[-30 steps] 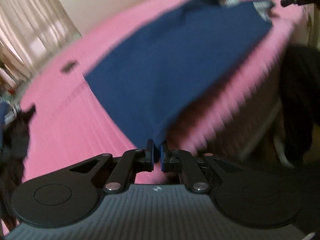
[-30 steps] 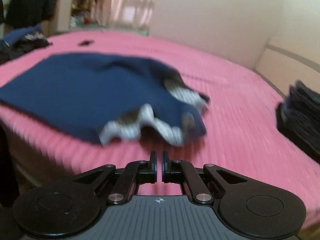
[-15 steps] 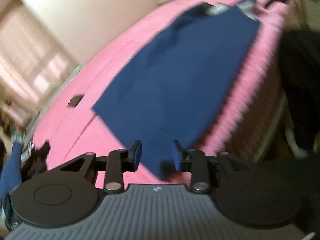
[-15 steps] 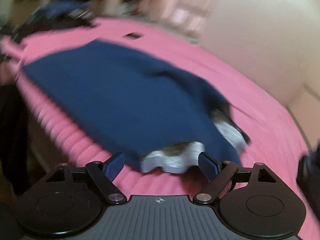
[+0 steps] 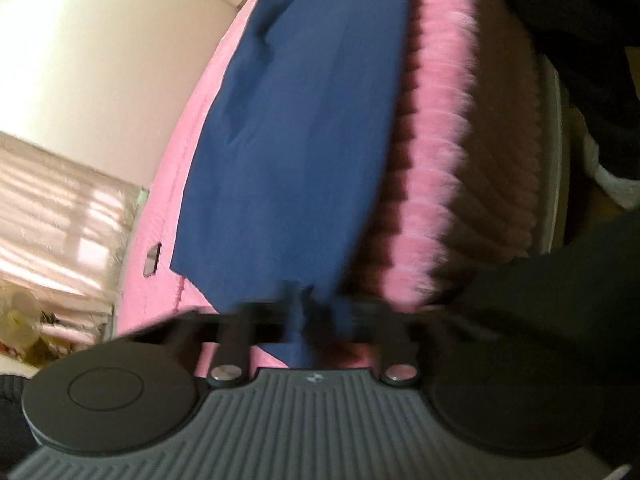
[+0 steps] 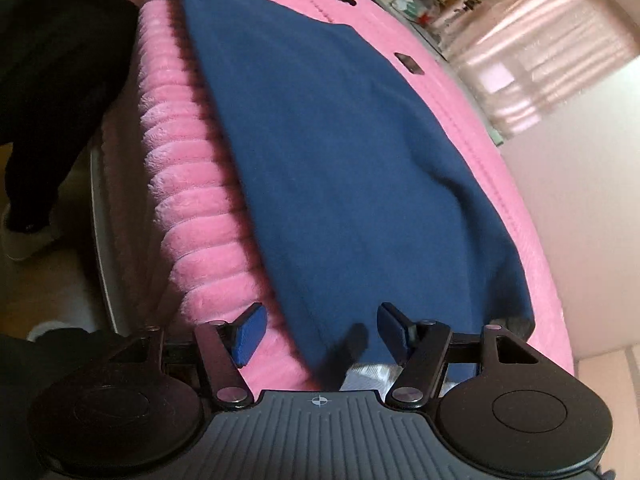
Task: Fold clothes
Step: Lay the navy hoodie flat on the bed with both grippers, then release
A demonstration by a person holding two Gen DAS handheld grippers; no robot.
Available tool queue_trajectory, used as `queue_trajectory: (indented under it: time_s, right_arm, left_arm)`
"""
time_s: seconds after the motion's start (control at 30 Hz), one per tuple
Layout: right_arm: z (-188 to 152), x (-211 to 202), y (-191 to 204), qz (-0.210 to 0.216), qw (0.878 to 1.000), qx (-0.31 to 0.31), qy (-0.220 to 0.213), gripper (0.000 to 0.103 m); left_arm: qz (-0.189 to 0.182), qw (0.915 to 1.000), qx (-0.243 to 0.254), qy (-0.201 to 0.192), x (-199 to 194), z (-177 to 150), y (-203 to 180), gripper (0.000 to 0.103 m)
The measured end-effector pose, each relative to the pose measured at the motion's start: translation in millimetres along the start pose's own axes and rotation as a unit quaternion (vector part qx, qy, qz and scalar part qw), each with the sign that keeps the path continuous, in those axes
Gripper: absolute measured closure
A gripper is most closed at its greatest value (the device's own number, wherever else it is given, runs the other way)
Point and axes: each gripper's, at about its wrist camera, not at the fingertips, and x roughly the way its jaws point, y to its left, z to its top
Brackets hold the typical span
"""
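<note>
Both grippers have swung down to the near edge of the bed since a second ago, when the left one was pinched shut on a corner of the blue garment and the right one hung closed above it. Now the right gripper stands with its jaws spread wide, one blue pad over the pink blanket and the other over the cloth, gripping nothing. The left gripper is smeared by motion; a corner of the cloth runs down between its fingers, but whether they are clamped on it I cannot tell.

The blue garment lies spread flat along the bed's near edge, a grey striped cuff peeking out by the right gripper. A small dark object sits on the blanket just beyond its far side.

I see two risks. The garment lies so close to the edge that a sideways tug could slide it off the plush ribs toward the floor. And if only one end is gripped, lifting would skew the fold. The right jaws could also bite blanket pile along with cloth.
</note>
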Motion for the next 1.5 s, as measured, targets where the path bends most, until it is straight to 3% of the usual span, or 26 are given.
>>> queue_trajectory:
  time_s: [0.1, 0.2, 0.27, 0.33, 0.4, 0.53, 0.63, 0.73, 0.87, 1.0, 1.07, 1.13, 1.2, 1.3, 1.4, 1.5]
  right_arm:
    - [-3, 5, 1, -0.001, 1.0, -0.022, -0.003, 0.039]
    - [-5, 8, -2, -0.007, 1.0, -0.026, -0.003, 0.041]
    - [-7, 11, -7, -0.014, 1.0, -0.023, -0.001, 0.067]
    - [-9, 15, -10, -0.024, 1.0, -0.018, 0.006, 0.075]
    - [-11, 18, -13, -0.026, 1.0, -0.009, 0.008, 0.102]
    - [-7, -2, -22, -0.034, 0.999, 0.019, 0.002, 0.102]
    - [5, -37, -46, -0.062, 0.997, 0.029, -0.025, 0.102]
    - [24, -34, -100, -0.092, 0.994, 0.029, -0.044, 0.103]
    - [60, 6, -193, -0.133, 0.989, 0.019, -0.056, 0.103]
    - [104, 22, -299, -0.226, 0.971, 0.012, -0.081, 0.103]
    - [127, 4, -343, -0.287, 0.951, 0.013, -0.11, 0.103]
    - [143, -23, -364, -0.318, 0.939, 0.009, -0.132, 0.103]
    - [146, -49, -365, -0.335, 0.931, 0.0, -0.144, 0.103]
    - [140, -75, -340, -0.338, 0.929, -0.018, -0.148, 0.103]
    - [120, -85, -284, -0.312, 0.939, -0.036, -0.139, 0.102]
    - [94, -74, -208, -0.269, 0.954, -0.039, -0.129, 0.102]
  left_arm:
    - [-0.007, 0.9971, -0.076, -0.009, -4, 3, 31, 0.098]
    - [-0.007, 0.9924, -0.121, -0.022, -9, 4, 54, 0.098]
    - [-0.008, 0.9921, -0.122, -0.027, -11, 6, 60, 0.098]
    - [-0.008, 0.9926, -0.117, -0.032, -12, 6, 63, 0.098]
    - [-0.01, 0.9931, -0.113, -0.032, -12, 7, 65, 0.098]
    - [-0.023, 0.9942, -0.103, -0.021, -18, 6, 63, 0.098]
    - [-0.006, 0.9937, -0.108, -0.027, -11, 15, 93, 0.099]
    - [0.015, 0.9925, -0.116, -0.036, -1, 27, 128, 0.099]
    - [0.044, 0.9899, -0.126, -0.049, 12, 41, 175, 0.099]
    - [0.118, 0.9807, -0.134, -0.08, 47, 74, 281, 0.099]
    - [0.161, 0.9718, -0.139, -0.103, 44, 92, 337, 0.099]
    - [0.204, 0.9617, -0.132, -0.127, 21, 108, 374, 0.099]
    - [0.24, 0.9518, -0.121, -0.147, -5, 121, 399, 0.099]
    - [0.265, 0.9454, -0.098, -0.162, -47, 122, 389, 0.099]
    - [0.255, 0.9499, -0.086, -0.159, -75, 109, 346, 0.099]
    - [0.215, 0.9636, -0.081, -0.137, -88, 82, 272, 0.099]
